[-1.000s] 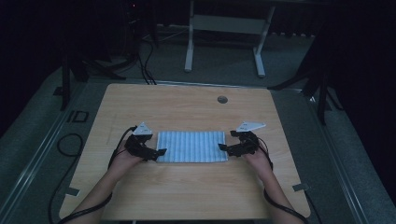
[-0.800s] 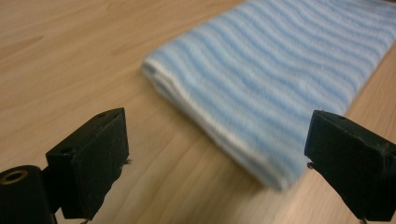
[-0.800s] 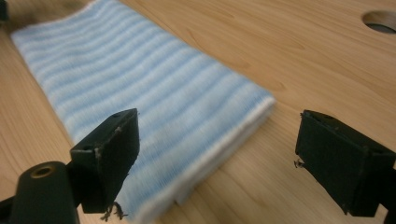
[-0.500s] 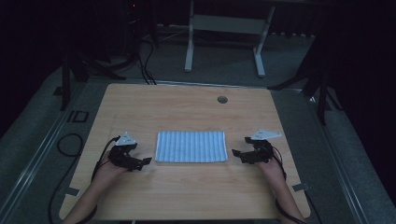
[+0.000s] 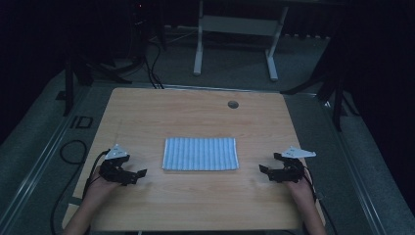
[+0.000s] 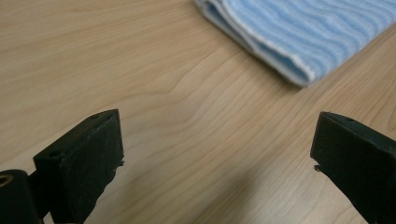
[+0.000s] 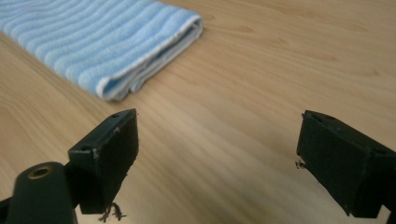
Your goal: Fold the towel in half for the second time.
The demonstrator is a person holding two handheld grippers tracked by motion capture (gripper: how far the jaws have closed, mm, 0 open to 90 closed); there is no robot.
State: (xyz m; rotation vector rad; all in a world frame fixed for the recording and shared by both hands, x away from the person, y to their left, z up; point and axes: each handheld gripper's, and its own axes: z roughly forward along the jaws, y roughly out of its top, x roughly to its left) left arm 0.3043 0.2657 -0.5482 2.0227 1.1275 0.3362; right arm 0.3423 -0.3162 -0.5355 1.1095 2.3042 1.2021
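A folded blue-and-white striped towel (image 5: pixel 200 153) lies flat in the middle of the wooden table (image 5: pixel 195 112). My left gripper (image 5: pixel 139 173) rests low over the table to the towel's left, open, with nothing between its jaws; the towel's corner (image 6: pixel 289 42) lies ahead of it. My right gripper (image 5: pixel 264 169) is to the towel's right, also open and empty, and the towel's folded edge (image 7: pixel 116 51) lies ahead of it on the left. Both grippers (image 6: pixel 217 154) (image 7: pixel 217 154) are apart from the towel.
A round cable hole (image 5: pixel 233 104) sits near the table's far edge. Beyond the table stand a white desk frame (image 5: pixel 235 34) and dark stands on a grey floor. Cables (image 5: pixel 68 152) trail off the table's left side.
Both grippers have let go of the towel's ends and drawn outward and toward the table's near edge. The towel stays flat in the middle.
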